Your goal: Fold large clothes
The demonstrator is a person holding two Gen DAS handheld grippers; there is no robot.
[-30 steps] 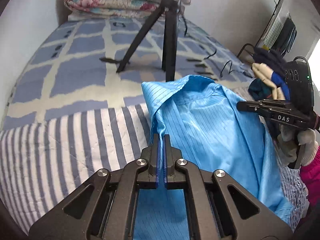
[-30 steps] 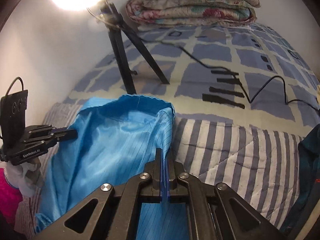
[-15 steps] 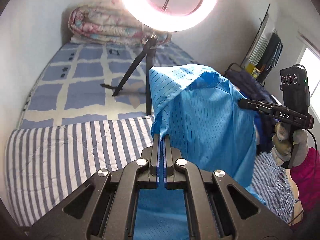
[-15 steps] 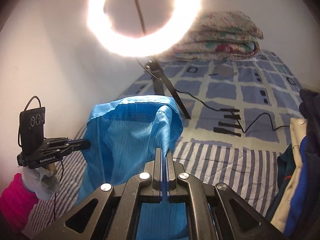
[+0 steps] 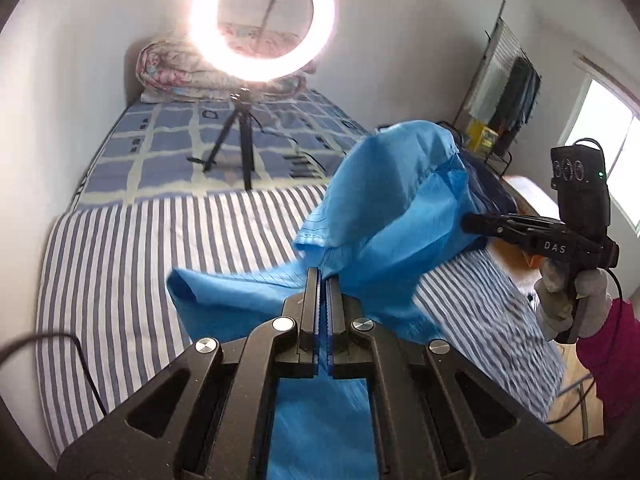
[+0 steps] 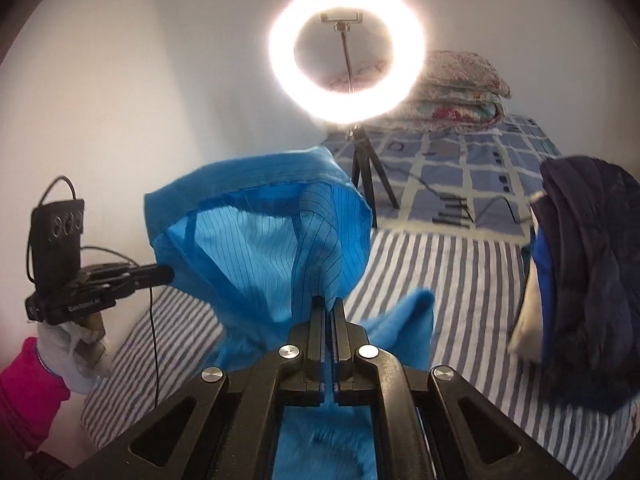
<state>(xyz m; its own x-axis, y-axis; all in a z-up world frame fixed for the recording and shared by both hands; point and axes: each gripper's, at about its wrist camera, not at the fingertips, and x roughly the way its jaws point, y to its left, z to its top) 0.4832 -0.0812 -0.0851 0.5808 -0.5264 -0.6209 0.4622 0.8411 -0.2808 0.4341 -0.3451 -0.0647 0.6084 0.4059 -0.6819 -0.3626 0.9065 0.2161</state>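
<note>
A large bright blue pinstriped garment [image 5: 384, 220] hangs in the air above the striped bed cover [image 5: 140, 264]. My left gripper [image 5: 323, 276] is shut on one edge of it. My right gripper [image 6: 329, 305] is shut on another edge, and the garment [image 6: 256, 248] billows open between the two. In the left wrist view the right gripper [image 5: 472, 225] shows at the right, its tip against the cloth. In the right wrist view the left gripper [image 6: 166, 275] shows at the left. A loose fold of the garment [image 5: 192, 292] trails low toward the bed.
A lit ring light [image 5: 262, 20] on a black tripod [image 5: 244, 140] stands on the blue checked sheet behind. A folded floral quilt [image 6: 460, 92] lies at the bed's head. A dark pile of clothes [image 6: 588, 280] is at the right. A clothes rack [image 5: 508, 92] stands by the window.
Both grippers have risen higher with the garment. The cloth has swung up and opened out, and a lower fold now trails to the left.
</note>
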